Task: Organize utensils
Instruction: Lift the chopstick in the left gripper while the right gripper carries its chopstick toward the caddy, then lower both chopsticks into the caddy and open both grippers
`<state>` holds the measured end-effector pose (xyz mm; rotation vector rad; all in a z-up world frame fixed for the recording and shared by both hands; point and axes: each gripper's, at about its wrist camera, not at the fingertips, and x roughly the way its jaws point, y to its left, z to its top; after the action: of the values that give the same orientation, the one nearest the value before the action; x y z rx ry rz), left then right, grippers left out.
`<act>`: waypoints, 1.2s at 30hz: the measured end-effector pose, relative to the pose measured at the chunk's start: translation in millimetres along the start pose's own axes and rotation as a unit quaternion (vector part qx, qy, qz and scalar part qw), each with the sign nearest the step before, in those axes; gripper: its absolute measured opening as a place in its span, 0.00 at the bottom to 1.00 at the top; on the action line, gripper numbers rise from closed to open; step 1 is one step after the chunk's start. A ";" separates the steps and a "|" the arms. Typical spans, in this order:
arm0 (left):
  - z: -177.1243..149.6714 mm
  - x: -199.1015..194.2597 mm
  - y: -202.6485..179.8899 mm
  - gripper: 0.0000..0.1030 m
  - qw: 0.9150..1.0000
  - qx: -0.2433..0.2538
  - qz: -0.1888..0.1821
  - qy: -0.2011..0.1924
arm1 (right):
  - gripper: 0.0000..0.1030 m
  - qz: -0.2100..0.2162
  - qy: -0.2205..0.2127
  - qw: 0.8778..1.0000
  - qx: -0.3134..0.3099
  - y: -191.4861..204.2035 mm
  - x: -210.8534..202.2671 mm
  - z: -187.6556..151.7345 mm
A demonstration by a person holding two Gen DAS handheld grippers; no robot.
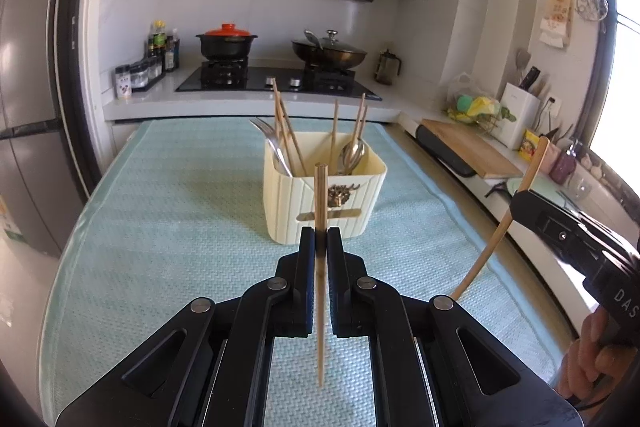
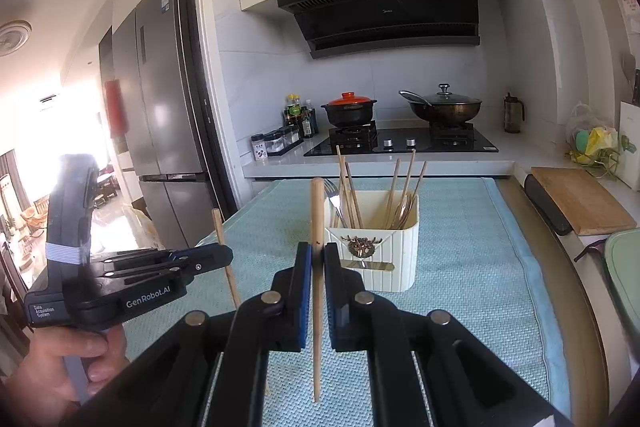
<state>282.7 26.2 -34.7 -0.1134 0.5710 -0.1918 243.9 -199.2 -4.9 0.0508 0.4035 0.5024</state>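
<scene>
Holding one chopstick in each gripper, I have both clear of the table's blue-green cloth (image 1: 168,227). My left gripper (image 1: 321,239) is pinched on the left chopstick (image 1: 321,195), which stands nearly upright, caught near its middle. My right gripper (image 2: 318,255) is clamped the same way on the right chopstick (image 2: 317,211), thick end up. The cream utensil holder (image 1: 320,203) sits near the middle of the table, toward its far edge, already carrying chopsticks, a fork (image 1: 272,143) and spoons (image 1: 352,153). I judge these sticks light, stiff and smooth (likely to pivot in a narrow pinch), so a grip near the middle seems soundest, leaving the lower end free to enter the holder.
</scene>
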 end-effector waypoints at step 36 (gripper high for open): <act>185.1 61.8 35.8 0.04 0.992 -0.040 -0.007 -0.117 | 0.06 -0.040 -0.072 0.996 -0.026 -41.8 90.5 147.5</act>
<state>440.2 58.0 81.8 -0.2153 0.3442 -0.1660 392.7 -185.1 91.8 0.0198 0.2494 0.4276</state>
